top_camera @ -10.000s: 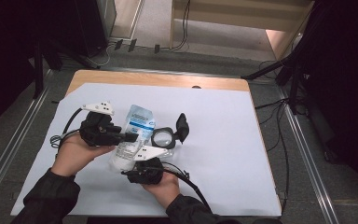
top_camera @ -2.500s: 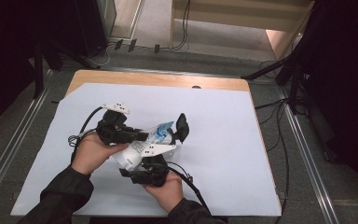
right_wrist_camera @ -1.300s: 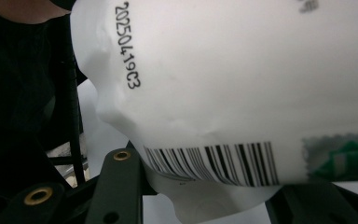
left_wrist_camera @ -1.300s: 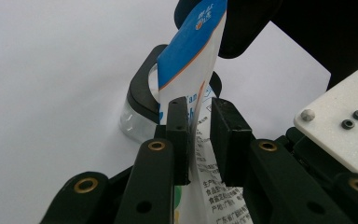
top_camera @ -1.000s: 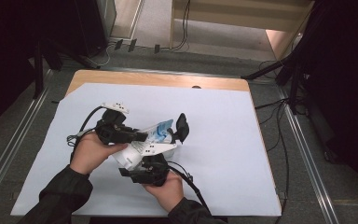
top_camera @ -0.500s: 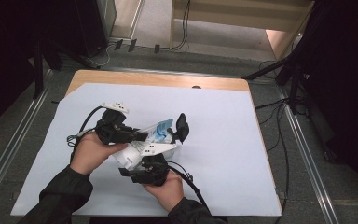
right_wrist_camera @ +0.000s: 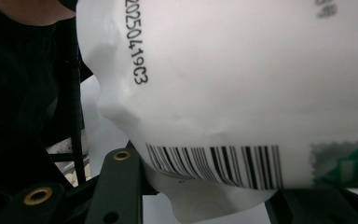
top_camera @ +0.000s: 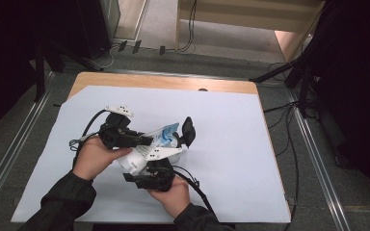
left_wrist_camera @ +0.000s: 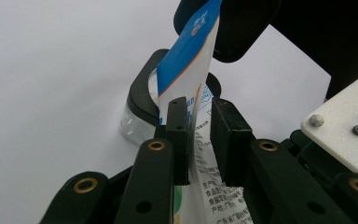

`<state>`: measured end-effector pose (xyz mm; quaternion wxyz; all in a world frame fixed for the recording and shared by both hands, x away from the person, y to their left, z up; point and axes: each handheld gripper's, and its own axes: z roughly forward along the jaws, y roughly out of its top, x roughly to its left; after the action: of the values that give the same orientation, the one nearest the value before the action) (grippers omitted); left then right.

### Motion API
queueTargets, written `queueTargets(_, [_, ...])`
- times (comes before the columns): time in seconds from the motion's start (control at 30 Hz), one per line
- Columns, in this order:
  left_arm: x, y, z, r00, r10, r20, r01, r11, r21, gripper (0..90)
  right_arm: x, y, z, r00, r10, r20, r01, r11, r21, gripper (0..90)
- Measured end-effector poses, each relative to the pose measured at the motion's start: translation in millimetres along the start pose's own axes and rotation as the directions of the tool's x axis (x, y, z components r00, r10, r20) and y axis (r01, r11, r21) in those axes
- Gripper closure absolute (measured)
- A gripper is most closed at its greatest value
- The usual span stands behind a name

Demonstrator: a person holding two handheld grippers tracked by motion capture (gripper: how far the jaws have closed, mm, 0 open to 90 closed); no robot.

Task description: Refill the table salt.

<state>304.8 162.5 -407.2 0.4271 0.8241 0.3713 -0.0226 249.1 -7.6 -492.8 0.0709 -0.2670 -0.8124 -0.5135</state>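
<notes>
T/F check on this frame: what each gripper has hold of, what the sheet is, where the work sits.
1. The left gripper pinches the bottle's loose blue-and-white label. True.
2. The right gripper hangs free, holding nothing. False: it grips the plastic bottle.
3. A barcode shows on the bottle's wrapper. True.
4. The bottle stands upright, alone on the white sheet. False: it is held tilted between both grippers.

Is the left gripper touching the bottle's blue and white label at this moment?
Touching. The left gripper view shows the left gripper with the label running between its jaws, one pad pressed flat against the film; the other pad's contact is less clear.
</notes>
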Motion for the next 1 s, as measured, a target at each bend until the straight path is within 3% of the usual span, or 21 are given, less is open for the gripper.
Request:
queueTargets(0.6, [-1.1,0.0,0.3,1.0000,-0.001,0.004,0.001,1.0000,-0.006,77.8,0.4,1.3,-0.7,0.9999,0.007,-0.012,-0.007,1.000,-0.004,61.5])
queueTargets(0.8, [0.0,0.3,-0.7,0.9995,-0.006,0.030,0.007,0.9999,-0.010,77.5,0.8,1.5,-1.1,0.9999,0.002,-0.015,-0.002,1.000,-0.006,61.5])
queueTargets(1.0, [0.1,0.2,-1.0,0.9998,0.000,0.021,0.001,0.9999,-0.011,77.4,1.2,2.2,-1.6,0.9998,0.009,-0.020,-0.009,1.000,-0.006,61.5])
